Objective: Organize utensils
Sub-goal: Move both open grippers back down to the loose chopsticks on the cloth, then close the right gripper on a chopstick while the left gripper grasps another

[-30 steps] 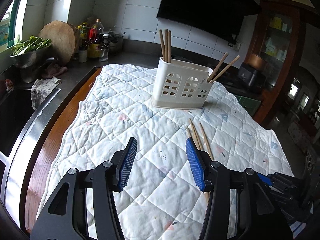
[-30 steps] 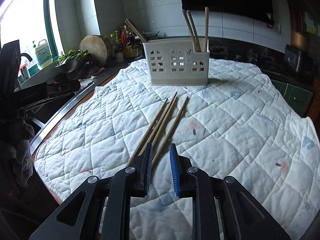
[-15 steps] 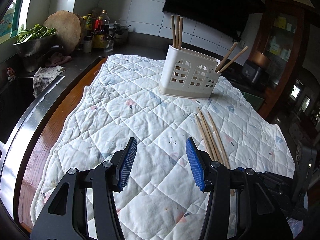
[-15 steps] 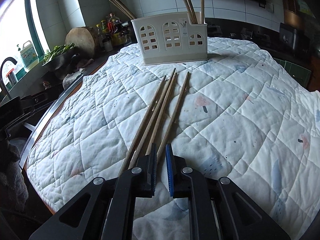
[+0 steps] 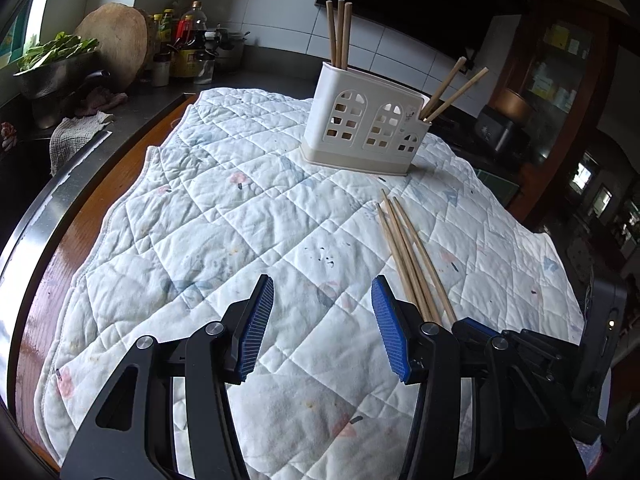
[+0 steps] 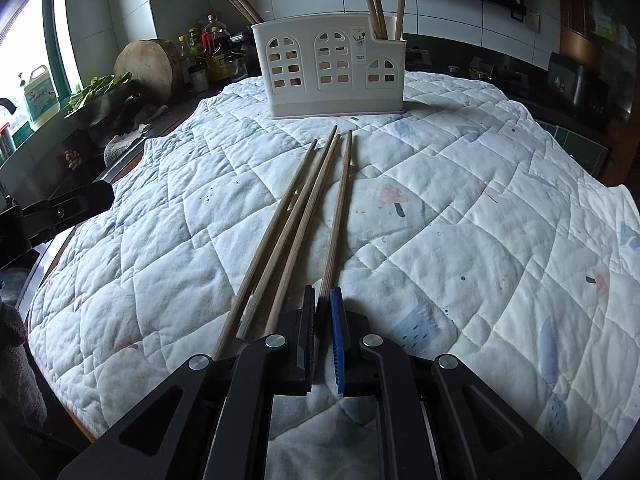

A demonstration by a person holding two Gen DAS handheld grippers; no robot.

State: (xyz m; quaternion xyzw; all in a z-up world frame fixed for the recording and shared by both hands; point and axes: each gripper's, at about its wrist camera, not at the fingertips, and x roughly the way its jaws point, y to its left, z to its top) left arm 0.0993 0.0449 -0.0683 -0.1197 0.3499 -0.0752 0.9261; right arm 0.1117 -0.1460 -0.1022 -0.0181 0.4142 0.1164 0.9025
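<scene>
Several wooden chopsticks (image 6: 296,216) lie side by side on the quilted cloth, pointing at a white slotted utensil holder (image 6: 328,72) that has more chopsticks standing in both ends. My right gripper (image 6: 323,294) is low over the cloth and shut on the near end of the rightmost chopstick (image 6: 340,208). The left wrist view has the same chopsticks (image 5: 404,256) to the right of my left gripper (image 5: 322,292), which hangs open over bare cloth with nothing between its blue pads. The holder (image 5: 364,128) stands at the cloth's far side.
The quilted cloth (image 5: 240,220) covers a wooden table whose brown edge (image 5: 100,184) shows at the left. Beyond it runs a dark counter with a colander of greens (image 5: 52,64), a round cutting board (image 5: 116,40), bottles (image 5: 184,40) and a rag (image 5: 76,132).
My right gripper sank to the chopsticks and its jaws closed from a narrow gap onto the rightmost one. My left gripper dropped a little toward the cloth and stayed open.
</scene>
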